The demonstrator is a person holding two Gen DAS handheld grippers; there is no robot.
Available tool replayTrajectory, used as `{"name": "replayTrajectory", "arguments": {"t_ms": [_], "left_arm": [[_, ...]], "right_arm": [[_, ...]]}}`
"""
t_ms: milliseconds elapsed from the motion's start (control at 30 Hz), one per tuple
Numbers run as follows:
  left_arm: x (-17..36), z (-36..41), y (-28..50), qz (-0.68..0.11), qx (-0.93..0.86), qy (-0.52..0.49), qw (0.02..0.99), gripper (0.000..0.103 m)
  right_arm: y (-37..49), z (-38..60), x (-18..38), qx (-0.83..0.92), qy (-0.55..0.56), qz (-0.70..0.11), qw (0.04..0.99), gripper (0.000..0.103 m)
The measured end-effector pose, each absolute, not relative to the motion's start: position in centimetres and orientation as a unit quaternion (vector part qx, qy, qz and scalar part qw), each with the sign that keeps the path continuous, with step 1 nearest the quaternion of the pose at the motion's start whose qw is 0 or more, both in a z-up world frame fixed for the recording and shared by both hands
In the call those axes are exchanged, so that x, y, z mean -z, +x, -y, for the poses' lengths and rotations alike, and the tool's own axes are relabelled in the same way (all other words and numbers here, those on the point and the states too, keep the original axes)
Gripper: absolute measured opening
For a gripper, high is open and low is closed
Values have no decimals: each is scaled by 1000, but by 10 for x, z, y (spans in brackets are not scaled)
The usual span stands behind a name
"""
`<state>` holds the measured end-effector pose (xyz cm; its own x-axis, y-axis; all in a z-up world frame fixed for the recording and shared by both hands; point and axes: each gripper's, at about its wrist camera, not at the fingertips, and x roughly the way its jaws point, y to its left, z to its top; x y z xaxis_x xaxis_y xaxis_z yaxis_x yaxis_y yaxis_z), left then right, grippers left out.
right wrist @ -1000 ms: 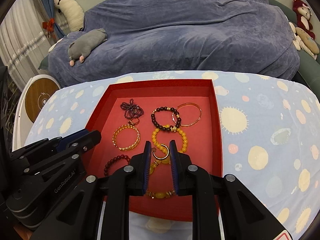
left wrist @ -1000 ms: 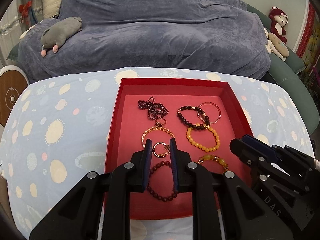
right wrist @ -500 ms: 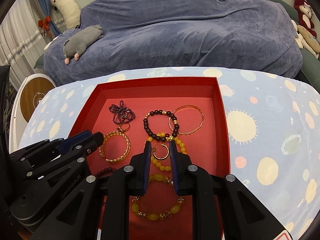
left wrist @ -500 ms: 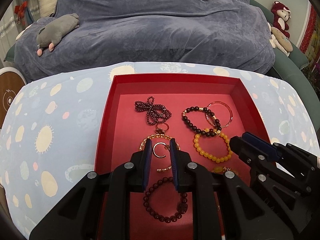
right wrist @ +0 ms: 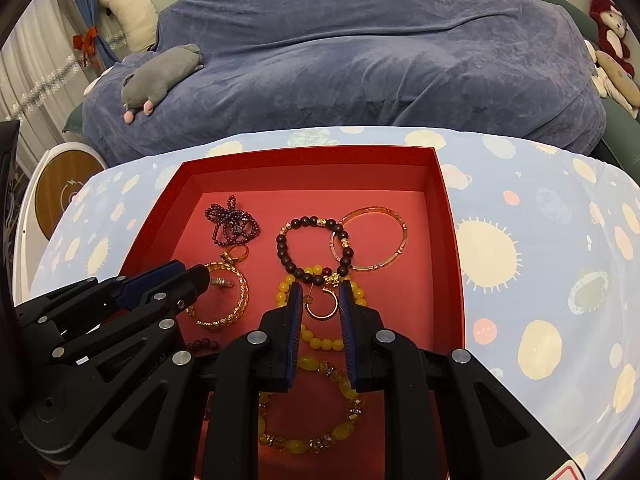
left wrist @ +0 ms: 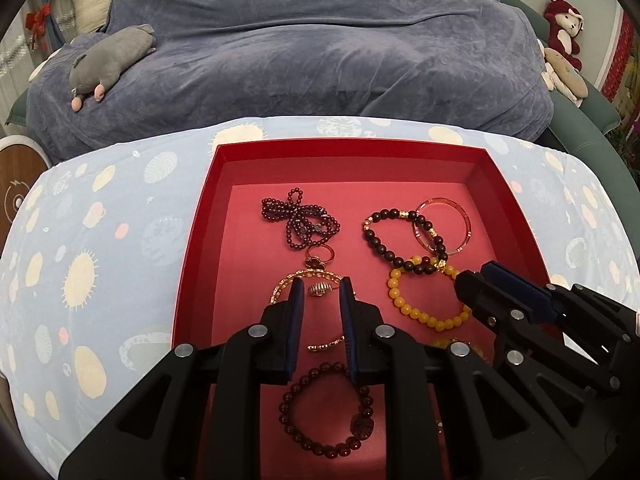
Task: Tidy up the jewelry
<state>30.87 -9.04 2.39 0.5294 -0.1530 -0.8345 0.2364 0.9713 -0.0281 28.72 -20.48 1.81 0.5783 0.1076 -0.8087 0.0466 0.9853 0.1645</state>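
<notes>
A red tray [left wrist: 200, 240] [right wrist: 450, 216] on the table holds several bracelets, a dark bead necklace [left wrist: 300, 222] and a gold ring [right wrist: 239, 253]. My left gripper [left wrist: 321, 290] is shut on a small silver ring [left wrist: 319, 289], held above a gold bangle [right wrist: 236, 300]. My right gripper [right wrist: 320, 294] is shut on a gold open ring [right wrist: 322, 306], held above the yellow bead bracelet [left wrist: 420, 308]. A dark red bracelet [left wrist: 326, 408] lies under the left gripper. A yellow crystal bracelet [right wrist: 308, 412] lies under the right one.
The table wears a light blue cloth with sun and planet prints [left wrist: 80, 260]. Behind it is a sofa under a blue blanket [left wrist: 320, 48] with a grey plush toy [left wrist: 108, 58]. More plush toys [left wrist: 564, 40] sit at the right. A round wooden-topped object [right wrist: 64, 184] stands at the left.
Both grippers have moved forward over the tray, each still holding its ring. The ring in the left gripper has turned and now shows edge-on.
</notes>
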Motion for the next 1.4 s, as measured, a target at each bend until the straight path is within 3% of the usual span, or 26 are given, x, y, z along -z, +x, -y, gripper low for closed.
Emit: {"name": "replayTrajectory", "arguments": {"t_ms": [133, 267, 633, 867, 1000, 1233, 1400], "left_arm": [[-26, 90, 308, -467, 108, 44, 876, 19], [-31, 88, 305, -462, 100, 44, 880, 38], [-52, 79, 290, -451, 90, 42, 887, 49], [-69, 71, 268, -444, 90, 39, 891, 51], [-80, 65, 253, -436, 82, 37, 896, 59], [-95, 57, 219, -427, 81, 42, 900, 62], [-104, 51, 193, -420, 73, 44, 903, 70]], "right_arm": [[287, 204, -20, -13, 83, -457, 886, 18], [284, 203, -23, -5, 76, -454, 888, 23], [264, 207, -44, 15, 76, -440, 895, 42], [241, 200, -62, 16, 66, -432, 899, 43], [225, 197, -73, 19, 66, -427, 901, 43], [190, 191, -87, 28, 60, -419, 906, 50], [163, 189, -94, 33, 63, -417, 906, 54]]}}
